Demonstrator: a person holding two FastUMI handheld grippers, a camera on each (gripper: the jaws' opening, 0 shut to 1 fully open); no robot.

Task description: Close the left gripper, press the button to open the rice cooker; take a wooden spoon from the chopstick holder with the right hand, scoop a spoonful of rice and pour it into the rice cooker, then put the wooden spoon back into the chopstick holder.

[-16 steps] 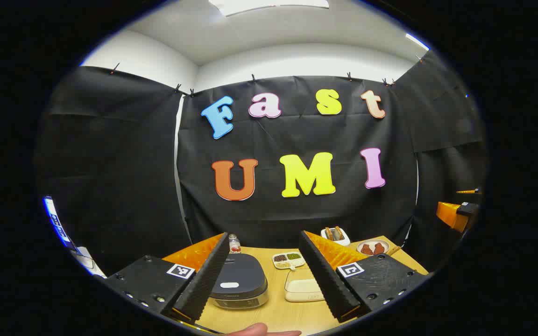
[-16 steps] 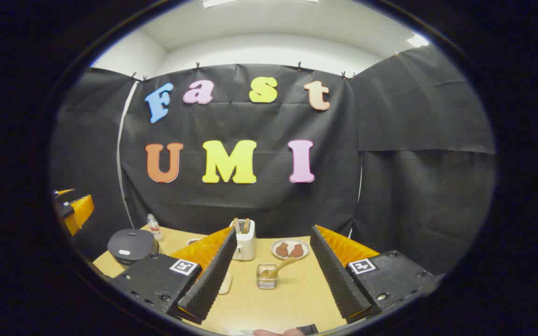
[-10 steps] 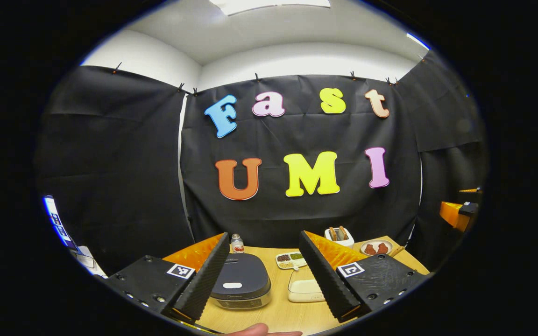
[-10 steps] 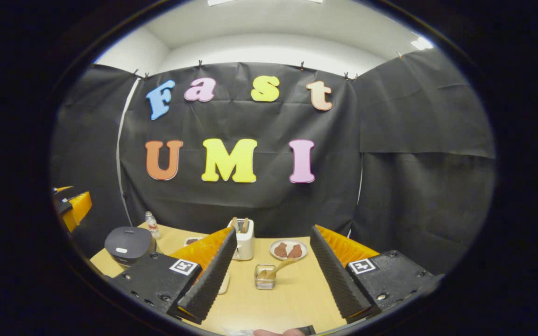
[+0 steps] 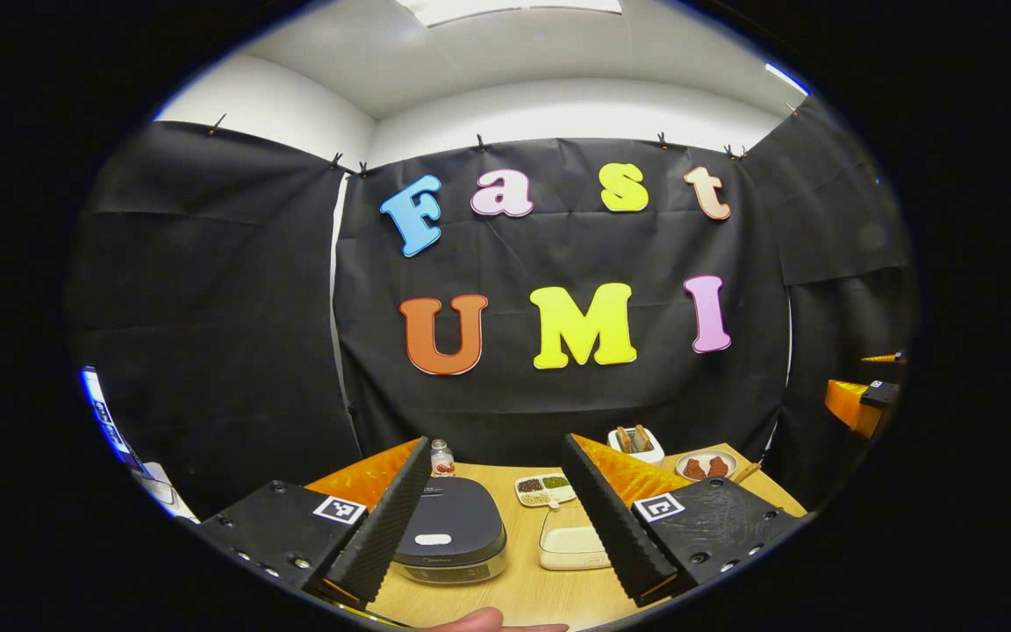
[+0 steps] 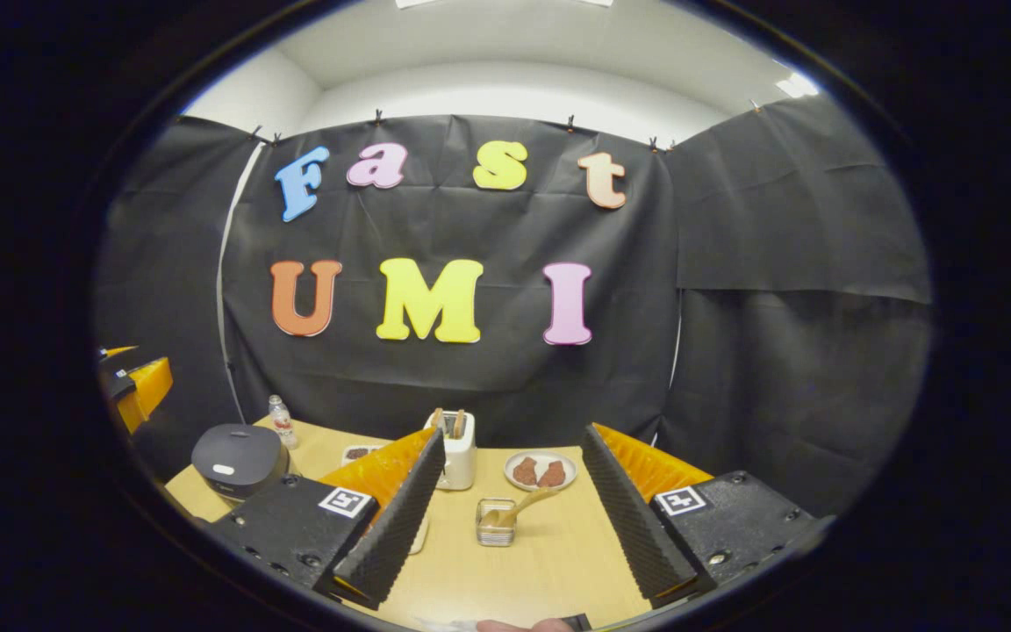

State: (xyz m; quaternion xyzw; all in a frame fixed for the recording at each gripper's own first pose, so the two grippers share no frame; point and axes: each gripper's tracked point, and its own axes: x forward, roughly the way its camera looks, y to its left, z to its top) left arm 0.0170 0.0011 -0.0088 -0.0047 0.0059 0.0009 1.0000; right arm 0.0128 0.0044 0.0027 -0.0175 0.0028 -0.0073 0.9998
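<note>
The dark rice cooker (image 5: 451, 540) sits with its lid down on the wooden table (image 5: 523, 588), a pale button (image 5: 433, 539) on its front. My left gripper (image 5: 496, 441) is open and hovers short of it, the cooker showing beside its left finger. A clear box of white rice (image 5: 572, 544) lies right of the cooker. My right gripper (image 6: 513, 432) is open with nothing in it. Ahead of it a small clear holder (image 6: 495, 525) carries a wooden spoon (image 6: 527, 503) leaning right. The cooker (image 6: 238, 458) stands far left there.
A white toaster (image 6: 455, 452) with slices, a plate of brown pieces (image 6: 541, 471), a small bottle (image 6: 280, 421) and a divided dish of grains (image 5: 543, 490) stand toward the back. The other gripper shows at each view's edge (image 5: 861, 399) (image 6: 137, 386). A fingertip (image 5: 488, 621) pokes in below.
Both views have drifted only slightly; the table objects sit a little higher in the right gripper view. Both grippers stay open and nothing on the table has moved.
</note>
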